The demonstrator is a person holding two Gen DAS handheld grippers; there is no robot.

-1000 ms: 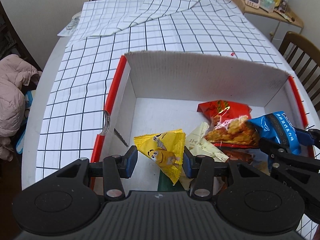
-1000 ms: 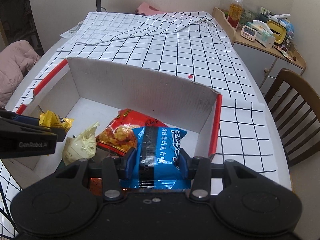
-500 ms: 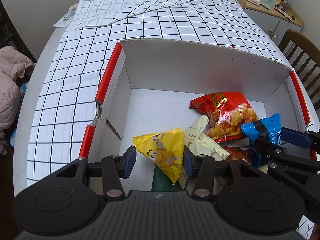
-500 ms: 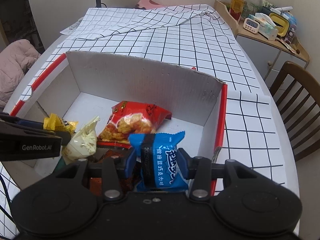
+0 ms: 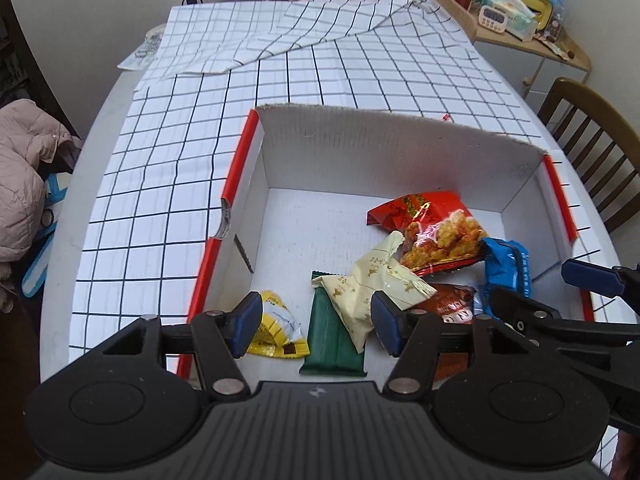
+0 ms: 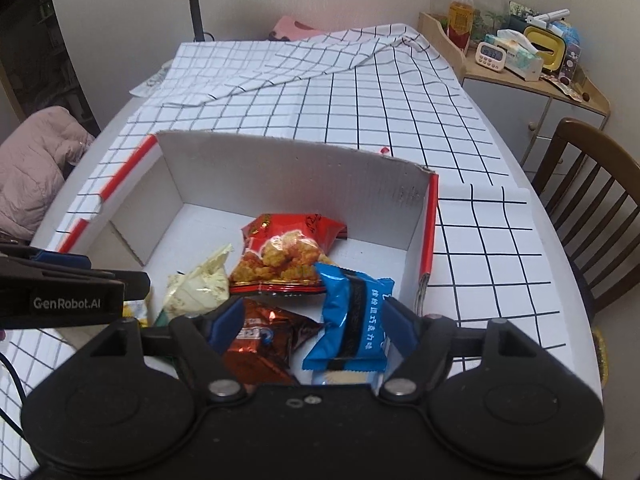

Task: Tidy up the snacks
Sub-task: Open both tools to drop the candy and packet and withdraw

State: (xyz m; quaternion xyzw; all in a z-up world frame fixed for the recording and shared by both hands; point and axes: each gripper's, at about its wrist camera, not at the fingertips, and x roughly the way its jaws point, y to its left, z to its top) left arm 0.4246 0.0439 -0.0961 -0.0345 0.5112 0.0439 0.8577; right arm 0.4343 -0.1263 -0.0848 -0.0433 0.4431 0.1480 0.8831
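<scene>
Left gripper (image 5: 314, 322) spread, nothing held; yellow packet (image 5: 276, 330) lower centre beside its left finger. Right gripper (image 6: 314, 326) spread; blue packet (image 6: 352, 320) loose between its fingers inside the box (image 6: 288, 172).

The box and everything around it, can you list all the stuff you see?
Cardboard box: 1, white with red edges, on table.
Yellow packet: 1, box floor, left.
Green bar: 1, dark green, beside yellow packet.
Cream packet: 1, overlapping green bar.
Red snack bag: 1, box middle.
Brown packet: 1, reddish-brown, near side.
Blue packet: 1, box right.
Tablecloth: 1, white, black grid.
Chair: 1, brown, right.
Left gripper: 1, black, jaws open.
Right gripper: 1, black, jaws open.
</scene>
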